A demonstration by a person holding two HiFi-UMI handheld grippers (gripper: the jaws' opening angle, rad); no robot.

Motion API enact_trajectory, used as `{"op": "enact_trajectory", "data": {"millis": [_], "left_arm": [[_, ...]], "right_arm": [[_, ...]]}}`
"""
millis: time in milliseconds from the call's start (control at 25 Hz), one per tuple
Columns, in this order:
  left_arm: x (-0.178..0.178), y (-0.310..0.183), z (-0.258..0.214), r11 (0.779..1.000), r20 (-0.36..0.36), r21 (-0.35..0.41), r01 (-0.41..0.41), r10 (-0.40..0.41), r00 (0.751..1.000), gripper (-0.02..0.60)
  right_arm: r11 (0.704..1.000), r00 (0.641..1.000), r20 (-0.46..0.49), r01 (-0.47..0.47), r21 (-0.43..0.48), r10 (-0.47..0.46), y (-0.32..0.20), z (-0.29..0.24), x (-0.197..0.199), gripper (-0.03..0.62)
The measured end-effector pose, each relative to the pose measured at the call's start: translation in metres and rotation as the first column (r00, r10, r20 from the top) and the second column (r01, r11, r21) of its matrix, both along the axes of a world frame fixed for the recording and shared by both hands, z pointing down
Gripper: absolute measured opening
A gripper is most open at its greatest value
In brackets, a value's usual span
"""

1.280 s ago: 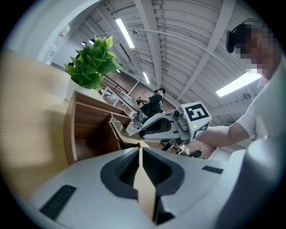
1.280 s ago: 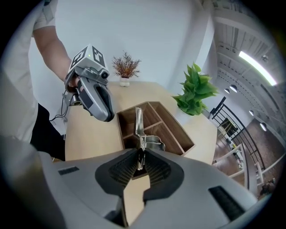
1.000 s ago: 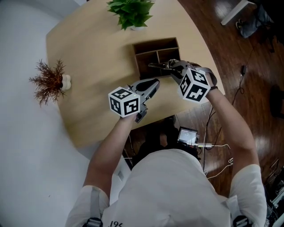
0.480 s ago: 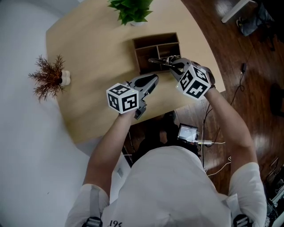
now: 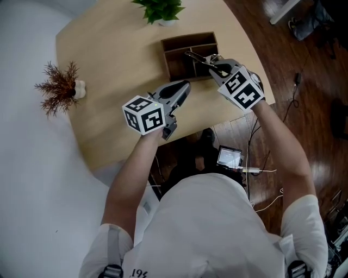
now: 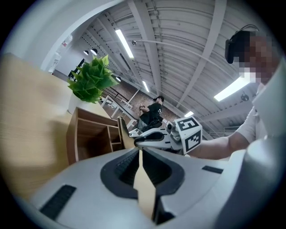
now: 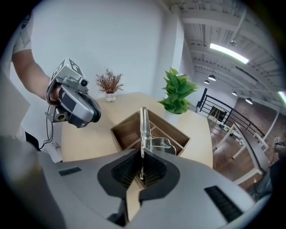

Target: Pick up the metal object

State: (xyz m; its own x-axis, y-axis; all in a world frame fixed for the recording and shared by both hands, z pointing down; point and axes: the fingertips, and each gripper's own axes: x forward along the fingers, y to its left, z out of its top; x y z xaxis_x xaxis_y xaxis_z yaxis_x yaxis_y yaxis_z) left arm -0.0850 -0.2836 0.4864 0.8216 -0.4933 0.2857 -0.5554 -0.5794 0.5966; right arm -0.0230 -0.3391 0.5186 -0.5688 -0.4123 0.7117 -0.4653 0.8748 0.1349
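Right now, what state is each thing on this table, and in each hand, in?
Left tongs: shut, nothing between them, held over the table.
Right tongs: shut on the metal object.
Metal object: gripped at one end, pointing out over the wooden organizer.
Wooden organizer: open-topped, visible compartments empty.
Green plant: upright.
Dried plant: upright in its small pot.

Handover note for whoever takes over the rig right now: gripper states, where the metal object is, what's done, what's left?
Left gripper: shut, empty, held over the table near the wooden box.
Right gripper: shut on the metal object, which sticks out over the box.
Done: object grasped.
Left: raise it well clear of the box; how far clear it is now can't be judged.
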Motion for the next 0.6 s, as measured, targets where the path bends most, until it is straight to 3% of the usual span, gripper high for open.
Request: {"op": "enact_trajectory", "data": {"millis": [600], "left_arm": [[0.002,0.014,-0.046,0.995,-0.017,0.096,0.015,-0.013,1.0,0.0]], "right_arm": [[0.996,0.998,0.046,-0.051,0.075,0.048,0.007,-0.045,0.002,0.005]]}}
